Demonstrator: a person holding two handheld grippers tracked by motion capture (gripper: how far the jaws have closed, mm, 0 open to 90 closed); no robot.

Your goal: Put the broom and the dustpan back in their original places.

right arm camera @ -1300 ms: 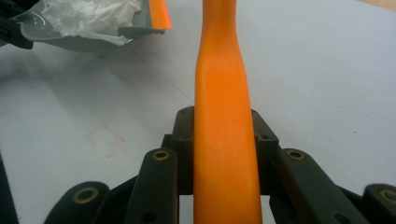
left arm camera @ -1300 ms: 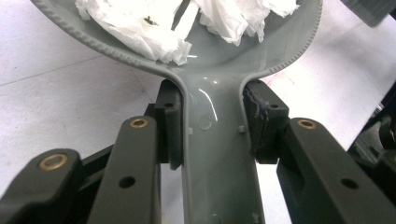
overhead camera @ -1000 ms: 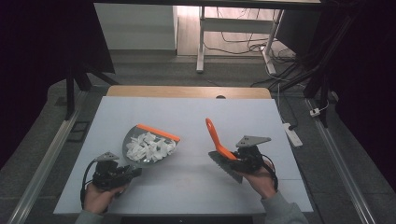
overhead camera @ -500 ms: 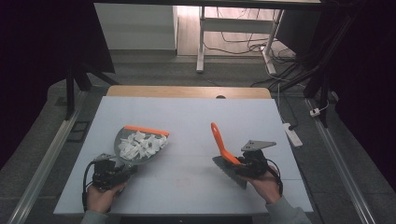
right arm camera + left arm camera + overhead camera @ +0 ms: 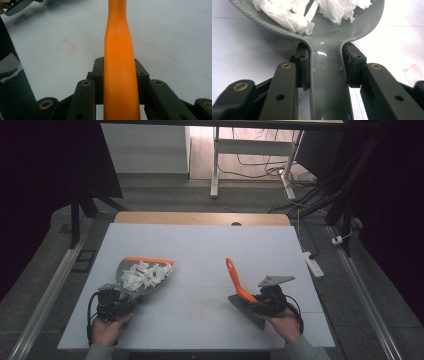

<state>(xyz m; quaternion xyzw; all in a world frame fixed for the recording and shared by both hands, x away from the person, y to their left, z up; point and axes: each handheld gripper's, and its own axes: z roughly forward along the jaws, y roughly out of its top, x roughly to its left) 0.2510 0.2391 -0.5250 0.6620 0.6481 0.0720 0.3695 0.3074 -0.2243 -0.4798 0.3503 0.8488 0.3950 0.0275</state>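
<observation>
So the sweeping part looks done to me. The left gripper [image 5: 116,301] is pinching the grey handle of the dustpan [image 5: 145,280], both pads pressed on the handle's sides in the left gripper view. The pan sits just ahead of that gripper with a heap of white paper scraps [image 5: 145,274] loaded in it, orange lip on the far edge. It looks roughly level, though I can't tell if it's resting on the surface [image 5: 200,245] or lifted a touch.

Right gripper [image 5: 262,302] is clamped on the orange brush handle [image 5: 236,279], which sticks up and away from it; the dark brush head sits low beside that gripper.

I'd say we're at the carry-off stage. Next move needs the left gripper to keep the pan flat so the scraps don't slide over the lip, then tip it wherever they get dumped. No bin in view that I can spot.
</observation>
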